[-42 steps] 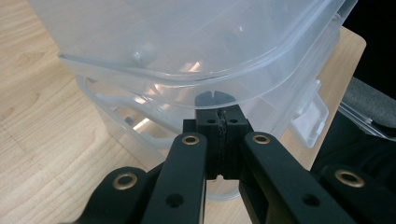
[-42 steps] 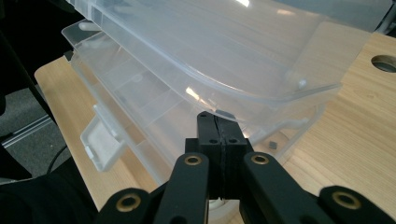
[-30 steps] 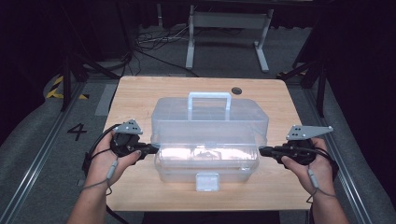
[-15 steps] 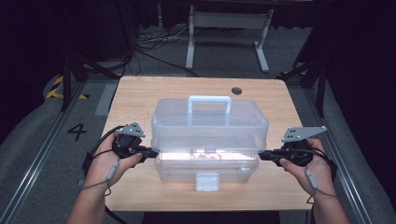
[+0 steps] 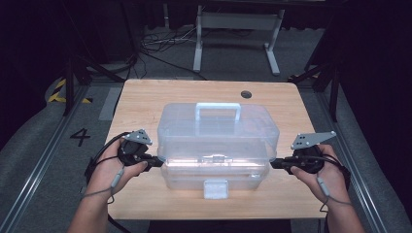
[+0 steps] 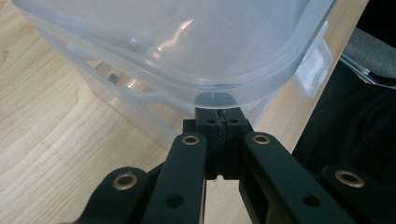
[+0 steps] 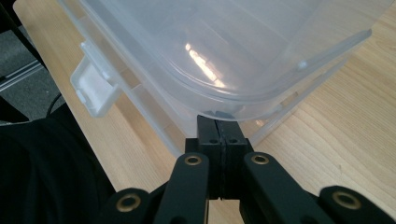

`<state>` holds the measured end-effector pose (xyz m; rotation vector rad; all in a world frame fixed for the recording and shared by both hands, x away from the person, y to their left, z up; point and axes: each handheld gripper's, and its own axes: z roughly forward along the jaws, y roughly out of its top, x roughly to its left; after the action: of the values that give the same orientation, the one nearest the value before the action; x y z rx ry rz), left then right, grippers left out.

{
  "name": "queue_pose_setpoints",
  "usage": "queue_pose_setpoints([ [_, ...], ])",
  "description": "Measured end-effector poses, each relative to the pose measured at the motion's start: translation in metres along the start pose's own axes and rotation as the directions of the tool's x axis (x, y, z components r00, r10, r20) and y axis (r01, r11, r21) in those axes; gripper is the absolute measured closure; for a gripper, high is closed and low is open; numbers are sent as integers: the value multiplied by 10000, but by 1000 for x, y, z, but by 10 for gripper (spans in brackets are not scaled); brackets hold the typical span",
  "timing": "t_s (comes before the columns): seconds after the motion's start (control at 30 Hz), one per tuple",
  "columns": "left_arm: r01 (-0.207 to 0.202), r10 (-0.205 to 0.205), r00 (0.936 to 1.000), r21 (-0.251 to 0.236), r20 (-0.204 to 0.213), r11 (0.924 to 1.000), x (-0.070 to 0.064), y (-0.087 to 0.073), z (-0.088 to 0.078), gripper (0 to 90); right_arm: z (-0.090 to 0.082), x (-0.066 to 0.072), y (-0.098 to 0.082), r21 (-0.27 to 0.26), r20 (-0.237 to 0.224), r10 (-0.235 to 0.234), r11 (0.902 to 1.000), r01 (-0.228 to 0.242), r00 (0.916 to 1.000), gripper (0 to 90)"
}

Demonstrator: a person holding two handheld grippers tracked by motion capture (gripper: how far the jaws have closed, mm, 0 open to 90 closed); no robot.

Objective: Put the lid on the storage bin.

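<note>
- The left gripper (image 5: 159, 161) has its two black jaws pressed tight together, with nothing between them. Its tip pokes in under the rim of the lid (image 6: 196, 56) at the left end of the clear plastic box (image 5: 216, 145).
- The right gripper (image 5: 273, 164) is squeezed tight the same way, also with nothing in it. Its tip sits under the lid's rim at the right end of the box.
- The box lies in the middle of the wooden table (image 5: 145, 97), right between the two grippers. Its long side runs from one gripper to the other.
- The lid looks lifted a little at the front. The white latch (image 5: 215, 188) hangs loose on the front of the box.
- Both hands are just as close to the box, one at each end. I think the next move is to push the lid up, and both tips must rise together so it does not tip.
</note>
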<state>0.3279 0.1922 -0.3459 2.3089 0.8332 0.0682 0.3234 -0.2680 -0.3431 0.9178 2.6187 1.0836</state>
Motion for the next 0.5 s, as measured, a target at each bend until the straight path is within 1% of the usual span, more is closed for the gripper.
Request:
queue_pose_setpoints([
  [0.23,-108,104,9998,295,155,9995,-1,-2,-1,895,2,1,-1,393,-80,-97,9992,100,9999,900],
  [0.3,-57,51,9998,324,187,9995,-1,-2,-1,895,2,1,-1,424,-104,-104,9990,108,9999,900],
  [0.5,-95,75,9993,583,355,9983,-1,-3,1,893,5,0,-2,729,-188,-82,9973,96,9998,900],
])
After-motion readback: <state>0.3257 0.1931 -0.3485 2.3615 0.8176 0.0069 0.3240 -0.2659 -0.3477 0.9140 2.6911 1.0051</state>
